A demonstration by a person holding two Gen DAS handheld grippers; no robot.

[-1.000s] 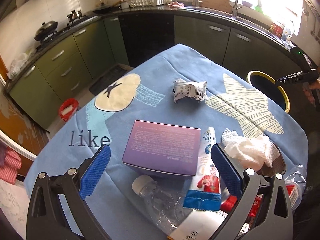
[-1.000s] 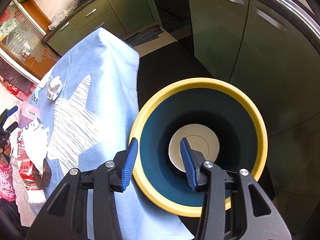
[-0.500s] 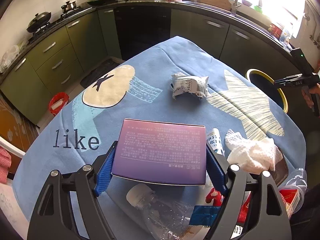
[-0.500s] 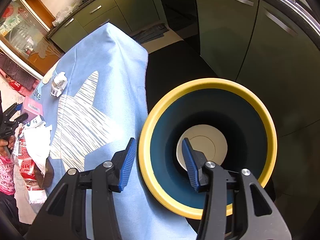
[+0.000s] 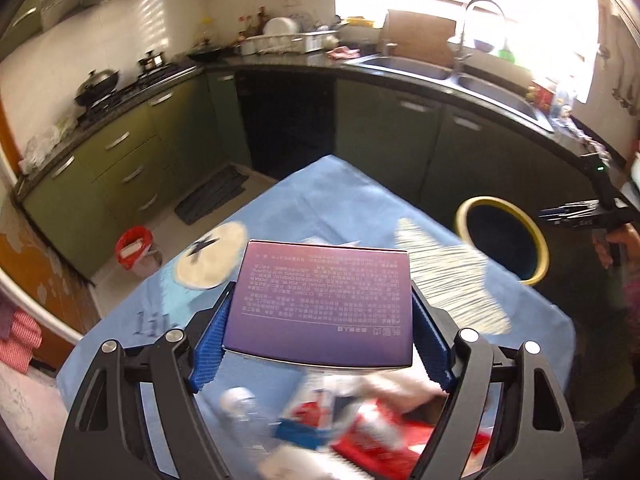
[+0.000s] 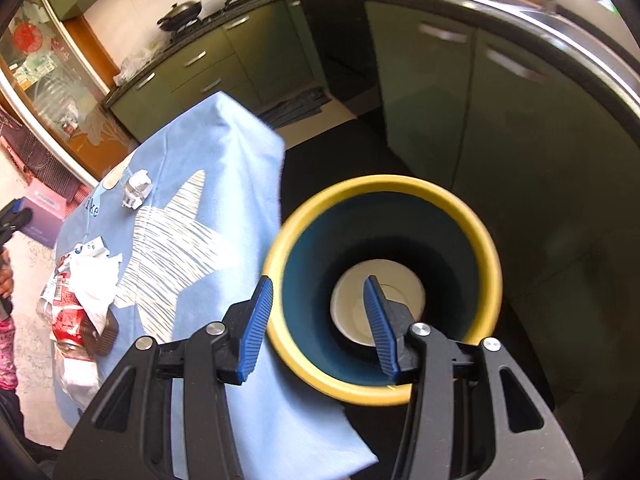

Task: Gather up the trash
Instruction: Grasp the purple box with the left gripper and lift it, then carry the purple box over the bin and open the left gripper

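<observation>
Above the cloth-covered counter, the left gripper is clenched on a purple box, both blue pads flat against the box's side faces, printed top facing the camera. Box is clear of the blue cloth, tilted slightly. Beneath it, near edge of counter: a heap of trash, blurred (red packaging, a clear plastic bottle, white tissue, a blue-ended tube; finer detail can't be told).

Right gripper hangs over the yellow-rimmed bin, which stands on the floor just beside the counter's cloth edge. Jaws part-way apart, nothing btwn them; left pad lines up w/ the bin rim, right pad over the dark blue interior. A white disc lies at the bin's bottom.

Right wrist view also shows, on the counter: a crumpled white wrapper well apart from the heap, lying by the printed star. Heap sits at the counter's left end in that view, tissue draped over red packaging.

Kitchen cabinets, sink and stove run along the walls behind.
</observation>
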